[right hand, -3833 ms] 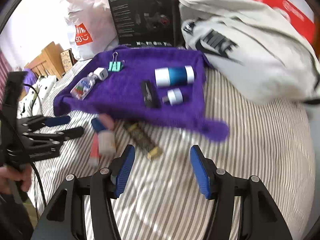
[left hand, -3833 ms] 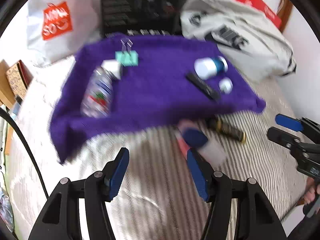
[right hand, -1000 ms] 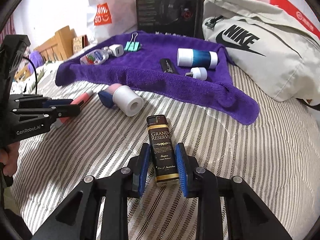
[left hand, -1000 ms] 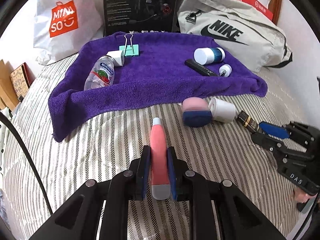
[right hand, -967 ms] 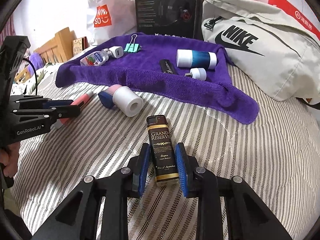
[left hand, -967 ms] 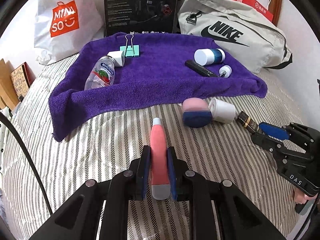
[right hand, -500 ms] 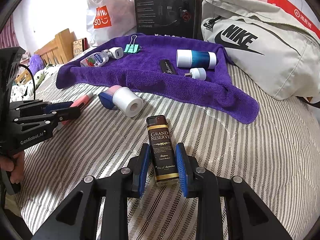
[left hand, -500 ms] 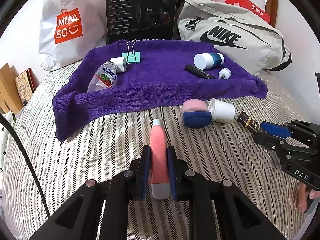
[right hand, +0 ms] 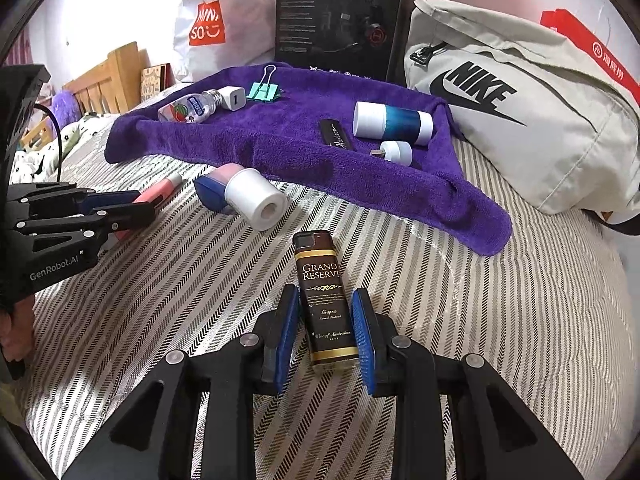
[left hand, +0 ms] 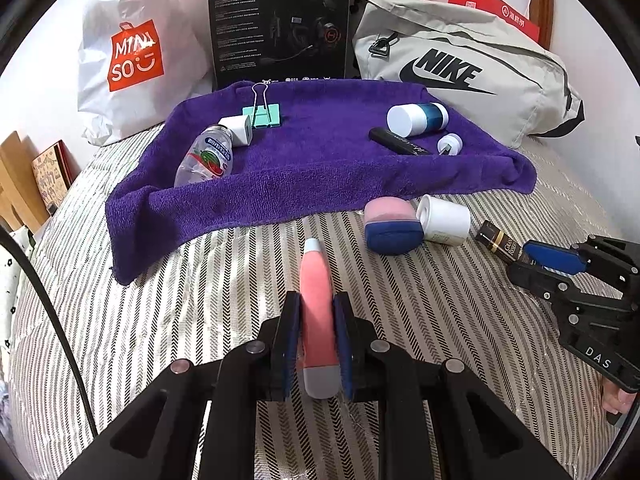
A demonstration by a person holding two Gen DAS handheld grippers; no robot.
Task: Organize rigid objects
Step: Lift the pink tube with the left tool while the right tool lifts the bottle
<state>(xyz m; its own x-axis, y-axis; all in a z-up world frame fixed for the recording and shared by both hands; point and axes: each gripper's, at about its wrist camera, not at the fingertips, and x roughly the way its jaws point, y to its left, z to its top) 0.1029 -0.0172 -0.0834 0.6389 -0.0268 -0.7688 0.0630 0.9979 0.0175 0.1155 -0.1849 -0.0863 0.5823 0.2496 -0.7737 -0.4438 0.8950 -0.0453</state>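
Note:
My left gripper [left hand: 317, 300] is shut on a pink tube with a pale tip [left hand: 316, 280], low over the striped bedcover. My right gripper [right hand: 327, 294] is shut on a dark "Grand Reserve" bottle [right hand: 322, 280]. Each gripper shows in the other's view, the right gripper [left hand: 560, 258] at the right edge and the left gripper [right hand: 120, 206] at the left. Ahead lies a purple towel [left hand: 320, 168] holding a clear bottle [left hand: 206, 158], a white charger [left hand: 238, 130], a teal binder clip [left hand: 262, 114], a white-and-blue cylinder [left hand: 416, 118], a black stick [left hand: 398, 142] and a small white plug [left hand: 450, 145].
A pink-and-blue case [left hand: 392, 224] and a white cylinder [left hand: 444, 220] lie on the bedcover just before the towel's near edge. Behind the towel stand a white Miniso bag [left hand: 132, 56], a black box [left hand: 280, 24] and a grey Nike bag [left hand: 460, 68]. A wooden headboard [right hand: 108, 76] is at the left.
Both grippers, open 3.8 s ago, have shut on the pink tube and the dark bottle. Over the last second both views have tilted slightly upward, grips unchanged.

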